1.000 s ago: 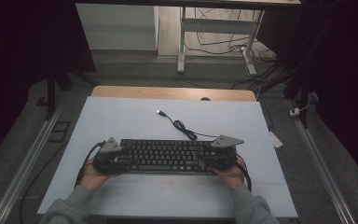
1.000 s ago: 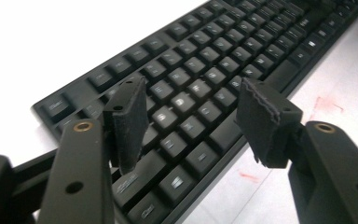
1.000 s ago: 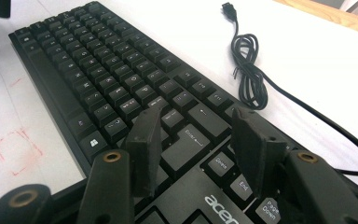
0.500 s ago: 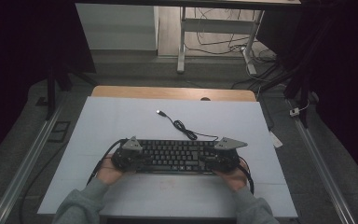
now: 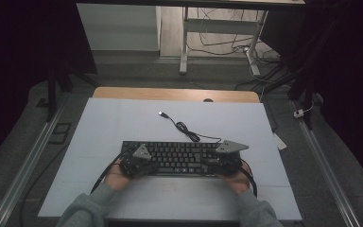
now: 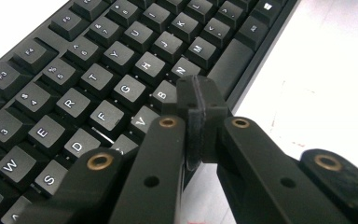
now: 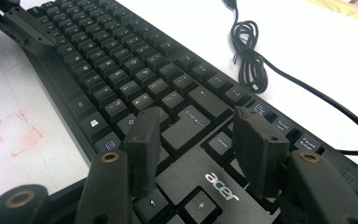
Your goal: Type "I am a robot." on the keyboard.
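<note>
A black Acer keyboard [image 5: 179, 158] lies on the white table [image 5: 123, 123], its black USB cable [image 5: 184, 127] coiled loosely behind it. My left gripper [image 5: 150, 166] hovers over the left half of the keys. In the left gripper view its jaws [image 6: 196, 100] have just closed and meet above the B and V keys of the keyboard [image 6: 98, 79], with nothing between them. My right gripper [image 5: 211, 163] stands open over the keyboard's right end. In the right gripper view its tips [image 7: 198, 123] straddle the area by the Enter and Delete keys without gripping.
The cable [image 7: 249, 60] loops on the table just beyond the function row. Faint red marks [image 7: 14, 133] are drawn on the table in front of the keyboard. A wooden strip [image 5: 170, 93] edges the far side, with a metal stand [image 5: 184, 42] behind.
My left hand has slid right from the keyboard's left end onto the keys, and its jaws have gone from wide open to shut. The right hand and keyboard have stayed put.
</note>
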Demonstrator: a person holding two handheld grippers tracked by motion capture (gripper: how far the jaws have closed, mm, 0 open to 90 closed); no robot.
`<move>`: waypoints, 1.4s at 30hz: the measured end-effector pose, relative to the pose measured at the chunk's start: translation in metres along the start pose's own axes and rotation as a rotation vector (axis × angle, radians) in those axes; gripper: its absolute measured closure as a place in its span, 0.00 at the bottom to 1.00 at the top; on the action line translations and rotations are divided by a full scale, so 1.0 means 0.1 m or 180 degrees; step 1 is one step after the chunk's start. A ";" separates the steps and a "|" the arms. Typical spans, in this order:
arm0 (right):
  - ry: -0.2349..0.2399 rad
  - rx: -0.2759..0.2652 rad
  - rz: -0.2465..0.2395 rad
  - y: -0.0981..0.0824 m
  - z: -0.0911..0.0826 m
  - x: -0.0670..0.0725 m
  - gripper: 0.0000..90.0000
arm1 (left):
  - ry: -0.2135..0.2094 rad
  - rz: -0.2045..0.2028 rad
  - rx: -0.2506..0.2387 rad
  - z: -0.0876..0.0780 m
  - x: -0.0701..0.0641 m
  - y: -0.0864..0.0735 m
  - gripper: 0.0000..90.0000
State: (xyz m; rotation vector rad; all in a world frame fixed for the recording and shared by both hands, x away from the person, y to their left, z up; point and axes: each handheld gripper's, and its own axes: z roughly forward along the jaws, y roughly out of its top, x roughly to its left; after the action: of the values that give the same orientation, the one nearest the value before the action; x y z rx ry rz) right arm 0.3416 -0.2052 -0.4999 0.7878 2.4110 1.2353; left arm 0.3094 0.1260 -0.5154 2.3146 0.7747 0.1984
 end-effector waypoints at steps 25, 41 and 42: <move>-0.0037 0.0023 -0.0006 -0.01 0.01 -0.03 0.56 | 0.0238 -0.0352 -0.0556 -0.36 0.16 -0.05 0.95; -0.0042 0.0053 -0.0022 -0.02 0.03 -0.03 0.56 | 0.0521 -0.0723 -0.0648 -0.48 0.31 -0.14 0.51; -0.0043 0.0053 -0.0024 -0.02 0.03 -0.03 0.56 | 0.0527 -0.0718 -0.0639 -0.48 0.31 -0.14 0.50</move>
State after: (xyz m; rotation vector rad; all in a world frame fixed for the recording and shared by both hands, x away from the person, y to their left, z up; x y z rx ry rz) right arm 0.3444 -0.2062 -0.5029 0.7888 2.4142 1.2047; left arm 0.3117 0.1788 -0.4900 2.0228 1.0422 0.3528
